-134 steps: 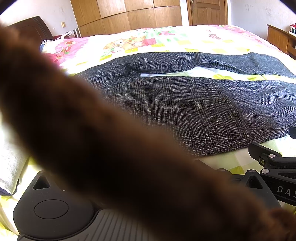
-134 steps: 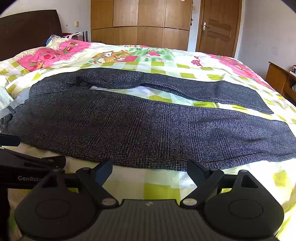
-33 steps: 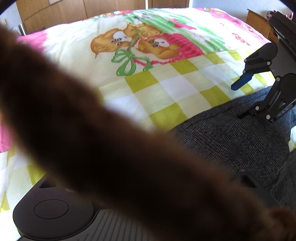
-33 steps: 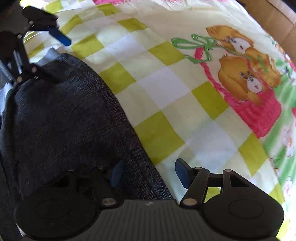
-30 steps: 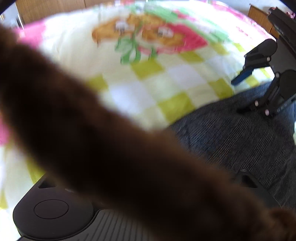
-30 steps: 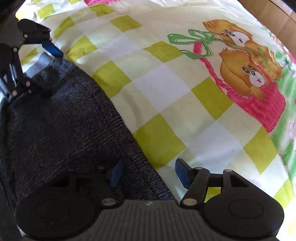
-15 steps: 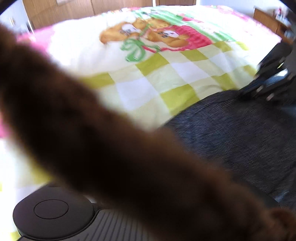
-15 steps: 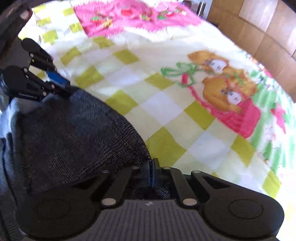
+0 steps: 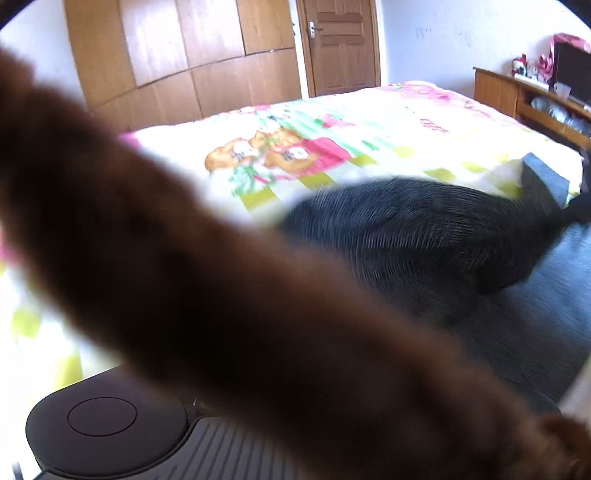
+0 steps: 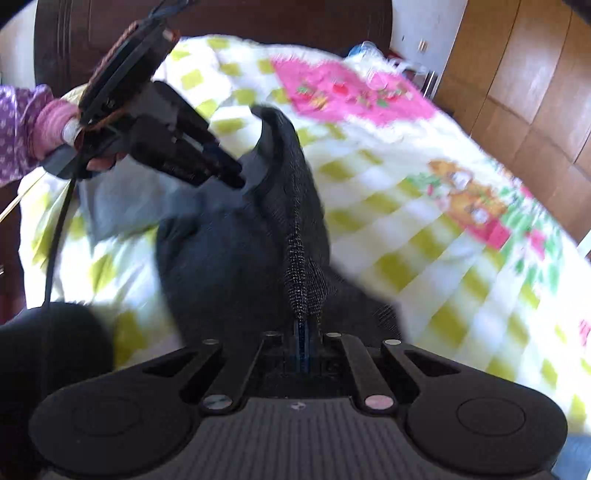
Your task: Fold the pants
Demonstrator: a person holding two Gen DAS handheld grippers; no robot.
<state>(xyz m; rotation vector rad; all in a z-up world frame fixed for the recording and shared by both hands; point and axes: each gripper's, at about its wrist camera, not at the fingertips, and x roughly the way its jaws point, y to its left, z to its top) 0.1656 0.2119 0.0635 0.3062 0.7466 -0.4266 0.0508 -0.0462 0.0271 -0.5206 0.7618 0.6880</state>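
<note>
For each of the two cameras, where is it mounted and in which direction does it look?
Left wrist: sits on the left gripper, faces across the bed toward wardrobe and door; a blurred brown strand hides its fingers.
Right wrist: sits on the right gripper, faces the headboard; shows its fingers shut on the pants, plus the left gripper and hand.
Shared: pants, checked bed cover, wardrobe.
</note>
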